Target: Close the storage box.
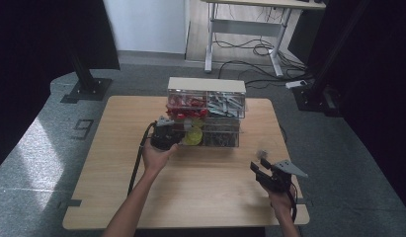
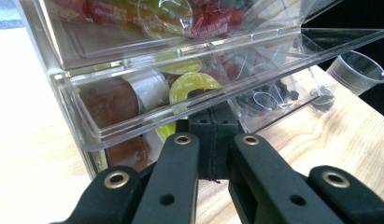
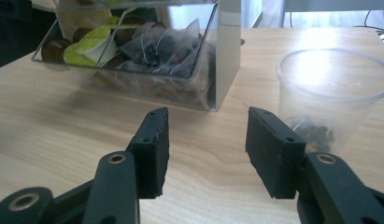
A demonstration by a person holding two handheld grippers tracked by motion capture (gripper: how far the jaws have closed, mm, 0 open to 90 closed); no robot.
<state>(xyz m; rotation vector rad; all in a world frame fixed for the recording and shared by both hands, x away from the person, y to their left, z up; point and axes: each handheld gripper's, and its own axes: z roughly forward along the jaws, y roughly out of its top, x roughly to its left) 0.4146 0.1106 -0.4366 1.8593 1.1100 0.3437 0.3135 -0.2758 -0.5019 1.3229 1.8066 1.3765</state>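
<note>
A clear plastic organizer [image 1: 205,86] stands at the back middle of the wooden table [image 1: 111,163]. Its lower left drawer [image 2: 147,116] is pulled out and holds yellow-lidded pods [image 2: 192,86] and brown ones. My left gripper [image 2: 213,130] is shut, its tips pressed together right under that drawer's front lip; in the high view the left gripper [image 1: 181,131] sits against the organizer's lower left. My right gripper [image 3: 208,119] is open over bare table with nothing between its jaws. Just right of it stands a clear plastic cup [image 3: 330,88] with a dark tea bag [image 3: 316,133] inside.
The organizer's upper drawers hold red packets [image 1: 185,103] and pale sachets [image 1: 225,103]. Its lower right compartment [image 3: 166,51] holds tea bags. My right gripper [image 1: 257,170] is near the table's front right corner, the cup [image 1: 262,154] beside it. A desk [image 1: 250,29] stands behind the table.
</note>
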